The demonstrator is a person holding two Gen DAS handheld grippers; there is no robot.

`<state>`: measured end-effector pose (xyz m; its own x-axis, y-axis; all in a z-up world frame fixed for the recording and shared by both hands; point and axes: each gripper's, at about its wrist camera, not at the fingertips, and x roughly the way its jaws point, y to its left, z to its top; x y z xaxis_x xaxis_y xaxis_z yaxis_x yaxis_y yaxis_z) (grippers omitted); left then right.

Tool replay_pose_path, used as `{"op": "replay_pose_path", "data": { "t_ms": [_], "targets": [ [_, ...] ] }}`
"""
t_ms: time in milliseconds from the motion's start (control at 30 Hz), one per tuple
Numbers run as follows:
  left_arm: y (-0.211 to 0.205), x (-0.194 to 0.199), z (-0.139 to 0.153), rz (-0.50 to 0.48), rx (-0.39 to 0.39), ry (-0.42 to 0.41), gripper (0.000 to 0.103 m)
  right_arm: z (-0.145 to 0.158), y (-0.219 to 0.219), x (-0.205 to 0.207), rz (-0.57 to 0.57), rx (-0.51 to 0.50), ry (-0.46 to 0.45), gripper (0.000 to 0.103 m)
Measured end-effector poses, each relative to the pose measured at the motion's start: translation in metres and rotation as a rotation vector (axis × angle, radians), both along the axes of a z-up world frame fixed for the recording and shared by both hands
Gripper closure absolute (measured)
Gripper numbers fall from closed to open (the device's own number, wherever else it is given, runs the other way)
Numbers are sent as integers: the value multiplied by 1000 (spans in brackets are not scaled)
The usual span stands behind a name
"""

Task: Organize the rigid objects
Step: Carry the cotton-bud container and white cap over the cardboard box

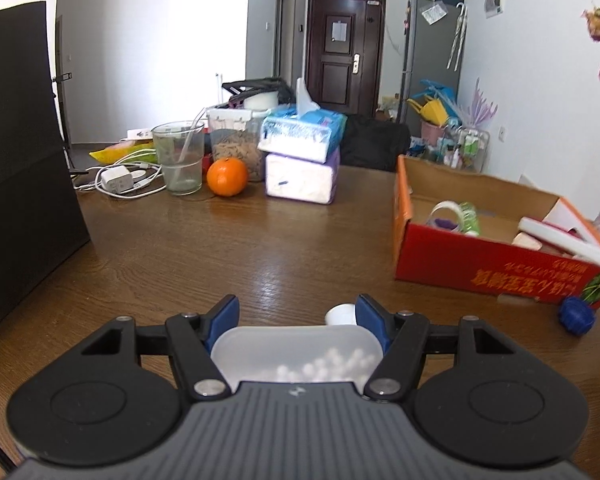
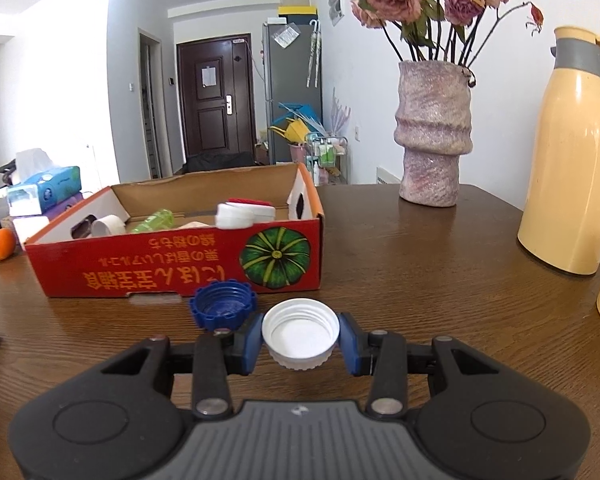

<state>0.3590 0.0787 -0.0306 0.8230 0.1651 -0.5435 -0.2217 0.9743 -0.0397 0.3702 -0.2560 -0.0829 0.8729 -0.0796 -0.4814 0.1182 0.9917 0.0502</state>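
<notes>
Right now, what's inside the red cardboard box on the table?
In the red cardboard box: a tape roll, a green bottle, a white container and something red-topped behind it. The near wall hides the box floor and lower items.

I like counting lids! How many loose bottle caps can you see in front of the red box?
2: a blue cap on the table by the box front, and a white cap gripped in the right gripper. Others may hide inside the box.

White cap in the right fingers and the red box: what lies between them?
In the right wrist view, only the blue cap lies on the table between the white cap and the red box, slightly left; the rest is bare wood.
</notes>
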Motion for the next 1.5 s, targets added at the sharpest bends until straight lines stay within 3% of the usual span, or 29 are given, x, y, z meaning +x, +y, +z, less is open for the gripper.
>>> {"op": "replay_pose_path", "data": {
  "t_ms": [700,1033,1500],
  "targets": [
    [-80,16,43,-141,-15,-70,37,47,28,-17,110,5,-138,64],
    [-110,40,56,-167,-49,-105,37,65,33,3,134,18,-199,64],
    [-132,87,61,-184,-60,-140,37,73,38,48,165,5,-210,64]
  ]
}}
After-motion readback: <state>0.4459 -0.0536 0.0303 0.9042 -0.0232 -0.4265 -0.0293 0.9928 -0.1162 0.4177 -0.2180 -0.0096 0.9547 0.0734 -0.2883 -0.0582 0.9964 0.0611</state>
